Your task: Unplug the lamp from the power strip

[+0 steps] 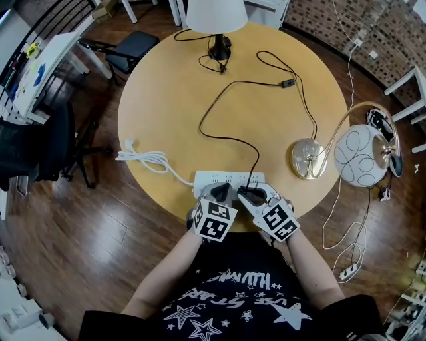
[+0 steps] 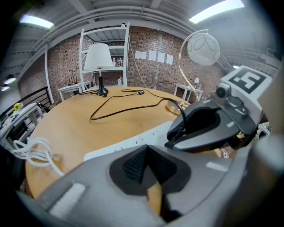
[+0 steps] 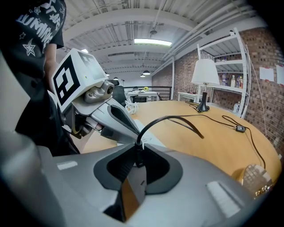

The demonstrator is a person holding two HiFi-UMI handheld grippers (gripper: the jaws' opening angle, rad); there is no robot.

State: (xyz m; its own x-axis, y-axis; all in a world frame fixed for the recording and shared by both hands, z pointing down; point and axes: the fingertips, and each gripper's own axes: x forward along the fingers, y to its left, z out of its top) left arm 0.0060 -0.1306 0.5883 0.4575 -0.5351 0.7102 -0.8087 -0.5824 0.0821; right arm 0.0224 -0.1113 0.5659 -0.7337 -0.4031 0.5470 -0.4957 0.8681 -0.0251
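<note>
A lamp (image 1: 216,16) with a white shade stands at the far edge of the round wooden table (image 1: 166,100). Its black cord (image 1: 219,136) runs to a white power strip (image 1: 219,178) at the near edge. My right gripper (image 1: 251,195) is shut on the lamp's black plug (image 3: 135,153), which sits in the strip. My left gripper (image 1: 219,194) is shut with nothing between its pads, its tips at the strip's near edge, just left of the right gripper. In the left gripper view the strip (image 2: 128,144) lies just beyond the closed jaws.
The strip's own white cable (image 1: 143,158) lies coiled at the table's left edge. A brass lamp base (image 1: 307,158) stands at the right, its globe shade (image 1: 359,154) hanging past the rim. An inline switch (image 1: 287,83) sits on the cord. A chair (image 1: 130,46) stands behind.
</note>
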